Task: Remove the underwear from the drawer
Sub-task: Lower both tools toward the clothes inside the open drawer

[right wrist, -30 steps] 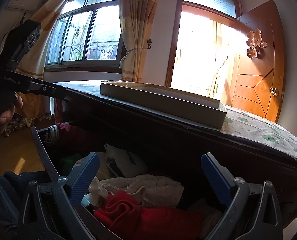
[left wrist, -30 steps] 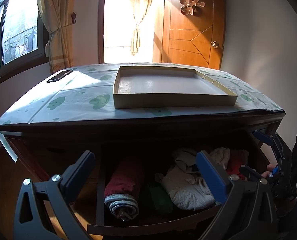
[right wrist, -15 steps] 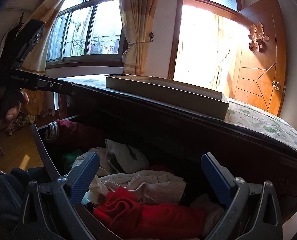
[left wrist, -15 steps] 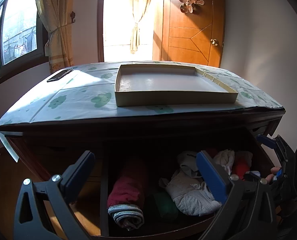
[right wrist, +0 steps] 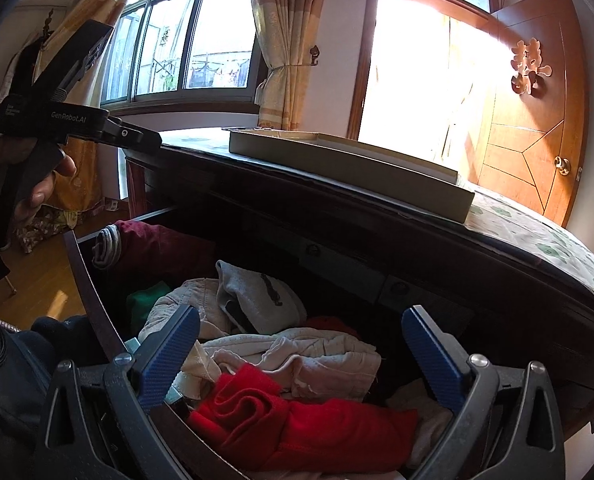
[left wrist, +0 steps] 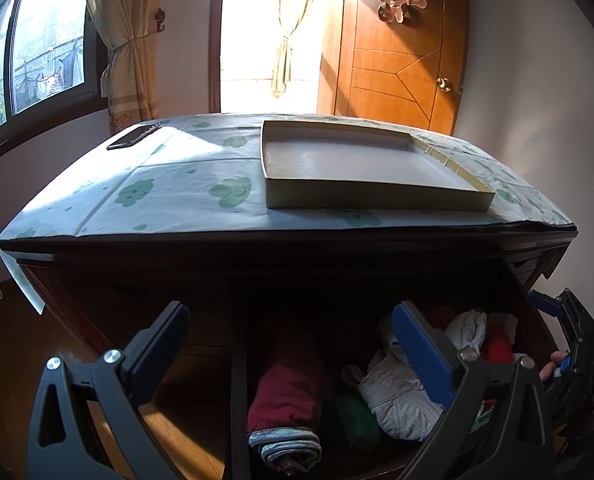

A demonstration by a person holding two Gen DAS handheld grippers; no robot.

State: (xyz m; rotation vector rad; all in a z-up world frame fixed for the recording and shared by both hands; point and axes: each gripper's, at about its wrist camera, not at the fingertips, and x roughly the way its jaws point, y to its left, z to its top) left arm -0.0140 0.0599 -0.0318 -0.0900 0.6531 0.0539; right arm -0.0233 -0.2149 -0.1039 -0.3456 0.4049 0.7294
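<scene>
The dark wooden drawer (right wrist: pixel 85 280) stands pulled out, full of folded and crumpled clothes. In the right wrist view a red garment (right wrist: pixel 297 428) lies nearest, with cream underwear (right wrist: pixel 305 356) behind it and a grey piece (right wrist: pixel 257 296) further back. My right gripper (right wrist: pixel 297 356) is open and empty, hovering just above the red and cream pieces. My left gripper (left wrist: pixel 293 352) is open and empty, above the drawer's left part, over a rolled maroon garment (left wrist: pixel 285 392) and a white piece (left wrist: pixel 393 396). The left gripper body also shows in the right wrist view (right wrist: pixel 77 128).
The dresser top carries a cloud-print cloth (left wrist: pixel 185 196) with a shallow cardboard box (left wrist: pixel 361 168) and a dark phone (left wrist: pixel 133 136). A green item (left wrist: pixel 353 416) lies in the drawer. A wooden door (left wrist: pixel 397 56) and windows stand behind.
Both grippers have moved closer and lower over the open drawer. The clothes look larger in both views. Both stay open and empty.
</scene>
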